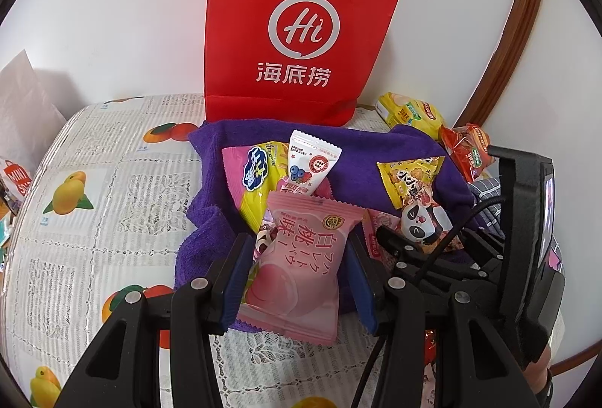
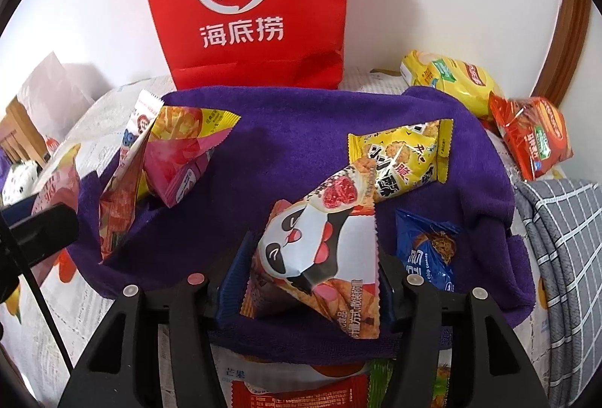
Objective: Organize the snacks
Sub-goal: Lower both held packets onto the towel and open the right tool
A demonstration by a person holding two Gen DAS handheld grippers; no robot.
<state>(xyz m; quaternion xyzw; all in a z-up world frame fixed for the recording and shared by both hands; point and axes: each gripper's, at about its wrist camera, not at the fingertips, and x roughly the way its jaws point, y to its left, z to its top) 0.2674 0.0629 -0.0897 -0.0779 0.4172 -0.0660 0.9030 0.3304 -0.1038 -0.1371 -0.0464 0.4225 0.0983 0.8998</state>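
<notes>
1. White wall is standing behind a table with a white cloth (image 1: pixel 94 204) that is showing pictures of yellow and orange fruit.
2. A tall red paper bag (image 1: pixel 297 31) with white letters is standing at the back edge of the table, against the wall.
3. A soft purple towel (image 2: pixel 293 144) is lying on the table, just in front of the red bag.
4. The left gripper (image 1: pixel 299 242) is partly open and is squeezing a pink snack packet with a peach picture (image 1: pixel 301 265) between its blue pads, above the near edge of the towel.
5. The right gripper (image 2: pixel 312 246) is partly open too. A white snack packet with a panda face (image 2: pixel 320 250) is sitting between its pads, over the towel's near edge. I cannot tell if the pads are pressing it.
6. A yellow snack packet with black writing (image 2: pixel 406 159) and a small blue cookie packet (image 2: pixel 429 253) are lying on the right part of the towel.
7. A pink and yellow packet (image 2: pixel 177 144) is leaning in a little pile on the left part of the towel.
8. A yellow chip bag (image 2: pixel 451 80) and an orange-red snack bag (image 2: pixel 534 133) are lying near the back right corner of the table.
9. A grey checked cloth (image 2: pixel 557 219) is lying at the right edge.
</notes>
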